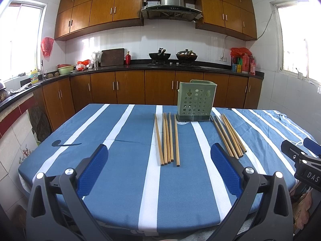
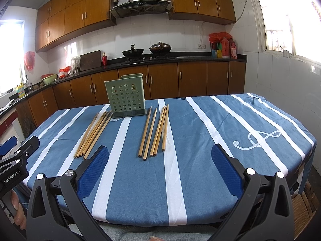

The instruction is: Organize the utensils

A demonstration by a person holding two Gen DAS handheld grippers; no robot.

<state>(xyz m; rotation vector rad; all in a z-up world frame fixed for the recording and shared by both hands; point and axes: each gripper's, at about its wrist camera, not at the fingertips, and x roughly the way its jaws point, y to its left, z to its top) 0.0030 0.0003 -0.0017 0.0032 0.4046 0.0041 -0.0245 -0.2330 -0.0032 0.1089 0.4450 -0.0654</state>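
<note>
A green perforated utensil holder (image 1: 196, 101) stands upright near the far side of the table; it also shows in the right wrist view (image 2: 126, 96). Two groups of several wooden chopsticks lie flat in front of it: a left group (image 1: 167, 138) (image 2: 94, 134) and a right group (image 1: 229, 135) (image 2: 155, 130). My left gripper (image 1: 159, 152) is open and empty above the near part of the table, short of the left group. My right gripper (image 2: 159, 153) is open and empty, just short of the right group.
The table carries a blue cloth with white stripes (image 1: 124, 140). The right gripper's body shows at the right edge of the left wrist view (image 1: 301, 160); the left gripper's body shows at the left edge of the right wrist view (image 2: 14, 160). Kitchen counters and cabinets stand behind.
</note>
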